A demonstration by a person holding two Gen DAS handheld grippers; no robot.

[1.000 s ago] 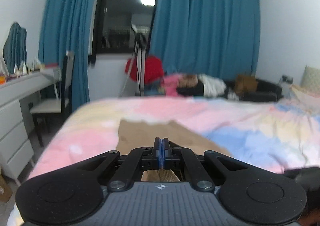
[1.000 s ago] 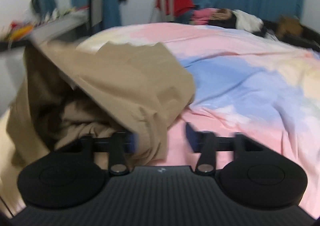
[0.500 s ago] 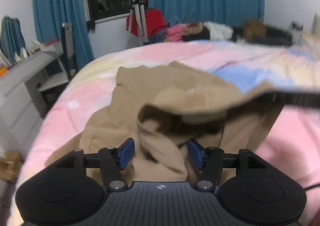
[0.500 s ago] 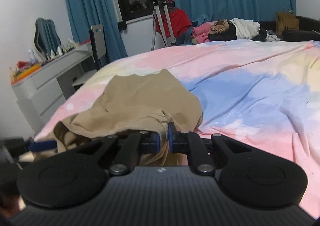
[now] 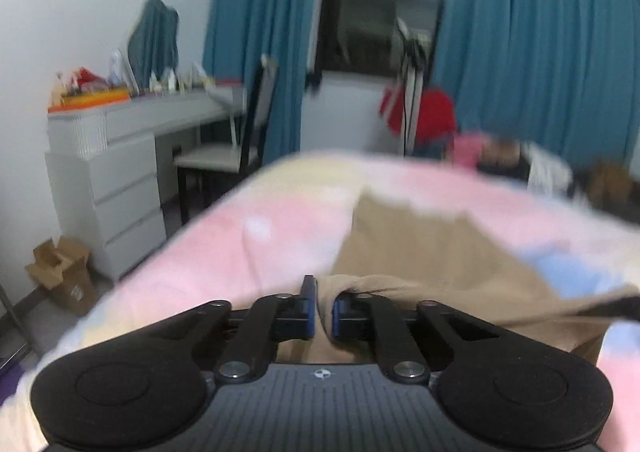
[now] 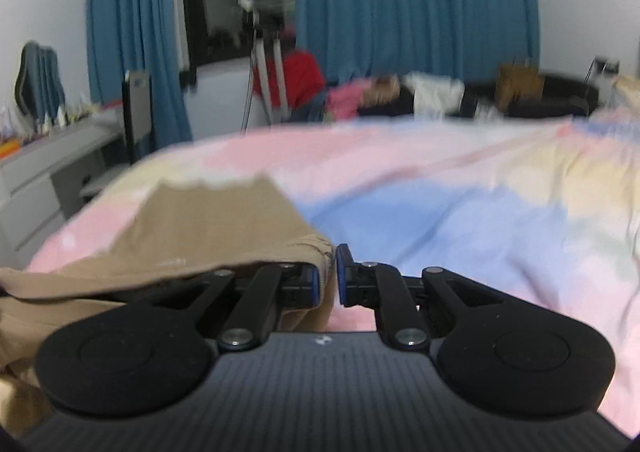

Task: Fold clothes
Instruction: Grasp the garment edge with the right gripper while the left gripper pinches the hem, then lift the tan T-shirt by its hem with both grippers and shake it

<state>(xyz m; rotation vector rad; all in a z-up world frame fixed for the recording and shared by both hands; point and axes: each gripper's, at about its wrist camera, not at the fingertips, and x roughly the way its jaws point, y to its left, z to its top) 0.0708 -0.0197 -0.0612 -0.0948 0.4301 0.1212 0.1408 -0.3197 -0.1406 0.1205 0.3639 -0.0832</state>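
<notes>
The left claw (image 5: 323, 310) is nearly closed, its 2 blue-padded fingers (image 5: 309, 308) pinching a soft bunched fold of the tan garment (image 5: 420, 252) between them. The right claw (image 6: 328, 276) is likewise narrowed on the same tan garment (image 6: 216, 228); a ribbed, hemmed edge of the cloth sits in the slim gap between its blue pads, draped over the left-side finger (image 6: 310, 284). Both claws have matte black linkages with silver rivets and round black housings.

From each claw the cloth runs forward as a smooth, matte, lightly creased sheet, lying on the bed (image 5: 240, 252) with its far edge straight but blurred. Between the 2 claws the upper hem is held up in a taut line, with darker shadowed folds sagging below it. In the right wrist view the garment spreads ahead and to the left of the claw, while the bed (image 6: 440, 212) to the right is bare quilt, soft and patched in pink, blue and pale yellow.

Further off, left of the left claw, stand a grey drawer unit (image 5: 108, 188) with a cardboard box (image 5: 60, 272) at its foot, a cluttered bench (image 5: 160, 108) and a chair (image 5: 240, 140). Beyond the bed's far edge are a tripod (image 6: 264, 64), a red cloth (image 5: 432, 116), a heap of clothes (image 6: 400, 96), blue pleated curtains (image 5: 540, 52) and a dark window (image 5: 380, 12).
</notes>
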